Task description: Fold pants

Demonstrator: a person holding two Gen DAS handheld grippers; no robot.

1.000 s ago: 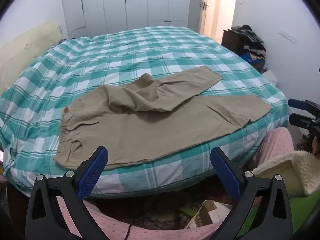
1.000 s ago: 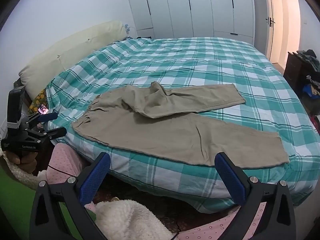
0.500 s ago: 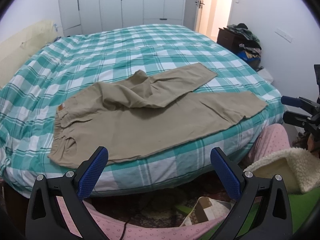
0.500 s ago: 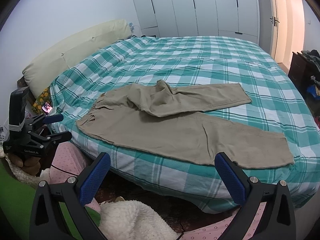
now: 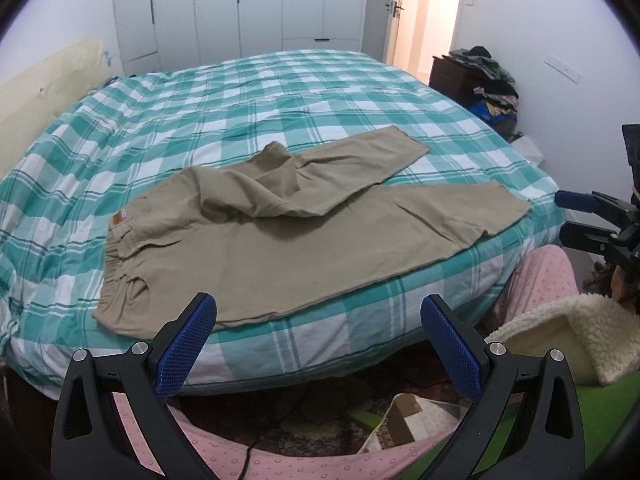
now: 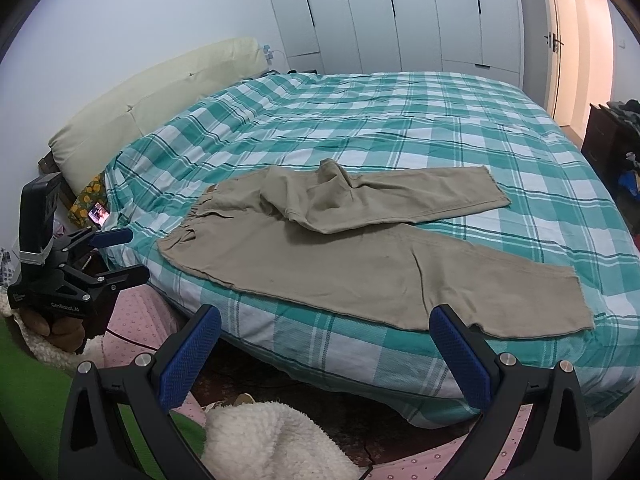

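Note:
Beige pants (image 5: 288,240) lie spread on the green plaid bed (image 5: 280,96), waistband to the left, one leg along the bed's near edge, the other leg rumpled and angled toward the far right. They also show in the right wrist view (image 6: 360,252). My left gripper (image 5: 318,340) is open and empty, held off the bed's near edge below the waistband end. My right gripper (image 6: 326,348) is open and empty, off the near edge toward the leg hems. Each gripper shows in the other's view, the right one (image 5: 588,220) and the left one (image 6: 108,256).
A cream headboard cushion (image 6: 160,100) lines the bed's left side. White wardrobes (image 5: 240,4) stand behind. A dark dresser with piled clothes (image 5: 480,76) stands by the door at the right. A cardboard box (image 5: 404,416) and cable lie on the floor below the bed edge.
Both grippers have drifted a little closer to the bed, so the pants look slightly larger. The pants have not moved. Both grippers stay open.

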